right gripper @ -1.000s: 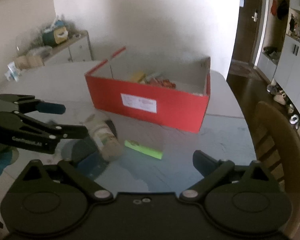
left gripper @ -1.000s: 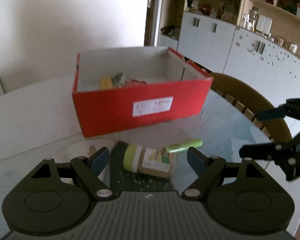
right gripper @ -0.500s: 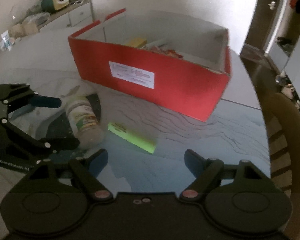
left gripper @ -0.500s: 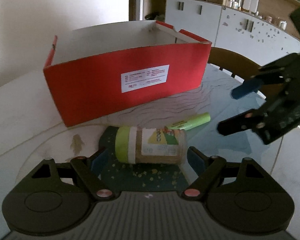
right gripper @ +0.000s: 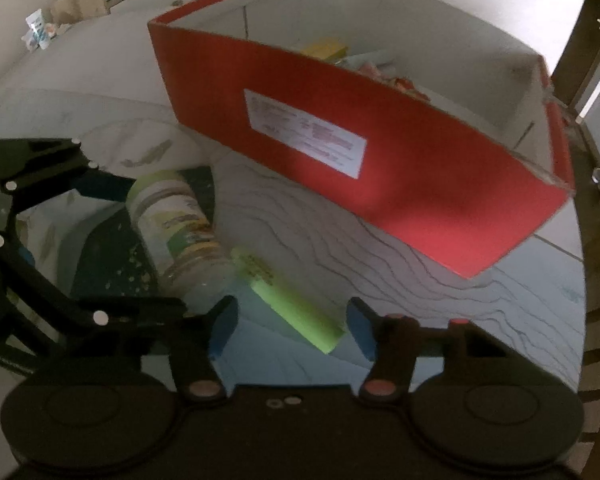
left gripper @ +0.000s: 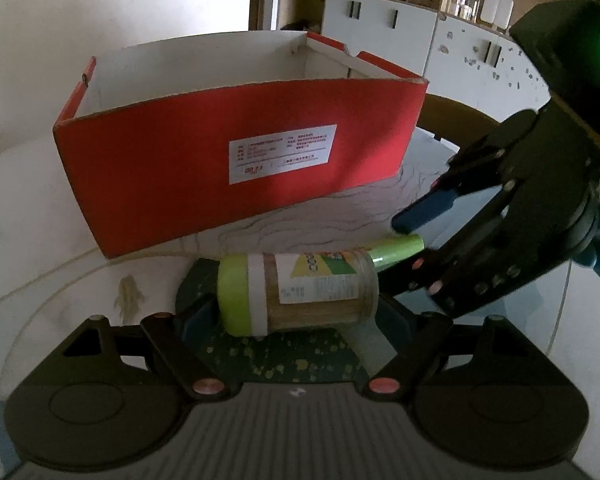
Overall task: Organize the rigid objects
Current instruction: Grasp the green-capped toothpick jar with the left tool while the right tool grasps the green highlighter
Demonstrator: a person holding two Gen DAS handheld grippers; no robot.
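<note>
Jar of clear plastic with lime-green lid (left gripper: 298,294) lies on its side on the bench (left gripper: 28,216), between the wide-open left tongs (left gripper: 296,320), neither pad visibly touching it. Lime-green flat stick-shaped pack (right gripper: 290,304) lies just beside the jar's base, between the wide-open right tongs (right gripper: 290,326), not gripped. Red cardboard box with white label (left gripper: 236,160) sits behind both, toward the bench's far edge, with yellow and reddish items inside (right gripper: 380,66). Wooden chair back (left gripper: 452,114) shows past the bench's right edge.
</note>
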